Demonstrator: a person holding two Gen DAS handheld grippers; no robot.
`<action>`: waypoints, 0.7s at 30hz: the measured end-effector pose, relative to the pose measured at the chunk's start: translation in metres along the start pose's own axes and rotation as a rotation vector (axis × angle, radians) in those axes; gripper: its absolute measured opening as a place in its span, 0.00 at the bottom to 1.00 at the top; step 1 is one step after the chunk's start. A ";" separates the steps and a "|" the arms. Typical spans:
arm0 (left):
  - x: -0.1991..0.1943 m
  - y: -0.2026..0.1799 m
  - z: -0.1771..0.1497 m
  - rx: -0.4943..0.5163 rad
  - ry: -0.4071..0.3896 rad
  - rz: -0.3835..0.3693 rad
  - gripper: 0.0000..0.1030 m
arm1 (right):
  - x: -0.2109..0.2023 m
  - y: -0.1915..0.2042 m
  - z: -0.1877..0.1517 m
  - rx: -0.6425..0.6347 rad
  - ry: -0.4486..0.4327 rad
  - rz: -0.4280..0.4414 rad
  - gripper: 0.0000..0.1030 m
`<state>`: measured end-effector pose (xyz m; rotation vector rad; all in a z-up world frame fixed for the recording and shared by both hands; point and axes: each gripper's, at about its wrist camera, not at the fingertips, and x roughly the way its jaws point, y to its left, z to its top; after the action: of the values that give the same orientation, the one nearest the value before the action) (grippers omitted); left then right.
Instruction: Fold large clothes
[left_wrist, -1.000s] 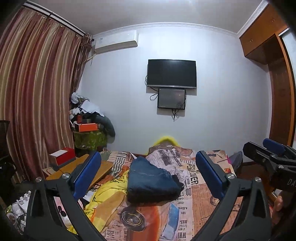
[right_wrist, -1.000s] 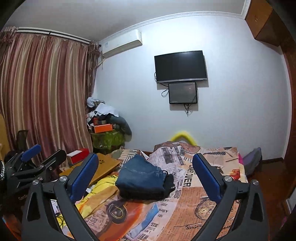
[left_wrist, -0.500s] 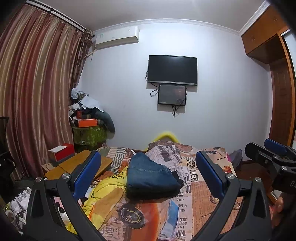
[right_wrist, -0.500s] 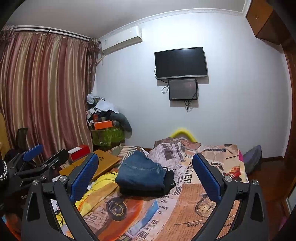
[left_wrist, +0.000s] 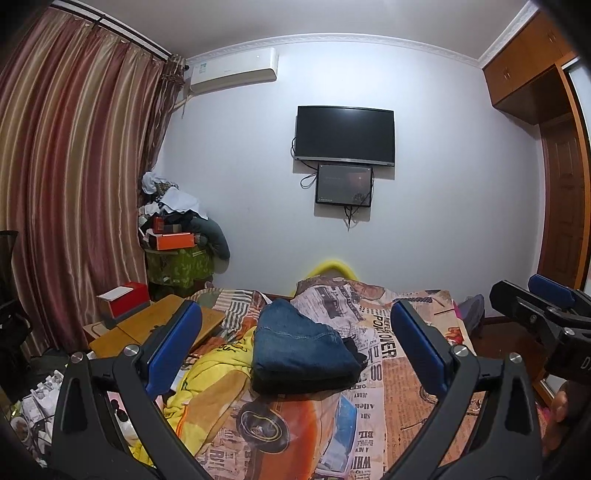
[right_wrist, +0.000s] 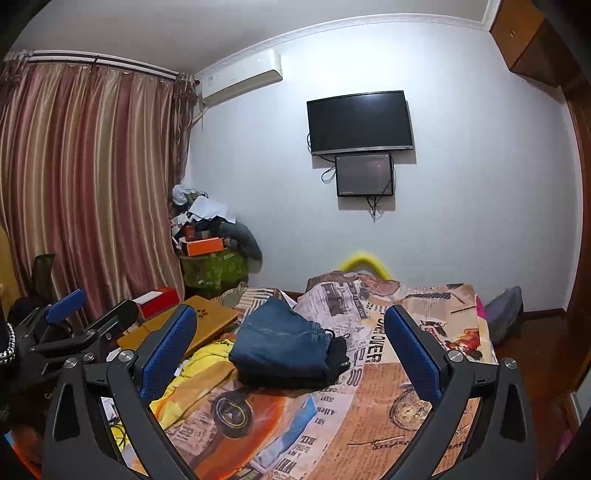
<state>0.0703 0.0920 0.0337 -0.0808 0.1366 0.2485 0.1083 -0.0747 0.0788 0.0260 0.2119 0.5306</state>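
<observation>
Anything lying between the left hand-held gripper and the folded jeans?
Only printed bedspread between the left hand-held gripper and the folded jeans, per the left wrist view.

Since a second ago both cameras have tipped slightly downward and drawn back a touch: the wall television (left_wrist: 345, 136) sits a little lower in the left wrist view than before, while in the right wrist view it has climbed slightly. The folded jeans (left_wrist: 301, 343) below the television have slid marginally toward the lower edge in both views.
</observation>
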 end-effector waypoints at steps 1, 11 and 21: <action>0.000 0.000 0.000 0.000 0.000 -0.001 0.99 | 0.000 0.000 0.000 0.000 0.001 0.001 0.98; -0.002 -0.001 -0.001 0.003 0.006 -0.021 0.99 | 0.000 -0.002 -0.001 0.003 0.005 -0.004 0.98; -0.001 -0.001 -0.001 0.000 0.012 -0.033 0.99 | 0.000 -0.004 -0.001 0.004 0.004 -0.006 0.98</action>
<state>0.0693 0.0910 0.0325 -0.0849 0.1466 0.2148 0.1105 -0.0785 0.0773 0.0282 0.2171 0.5239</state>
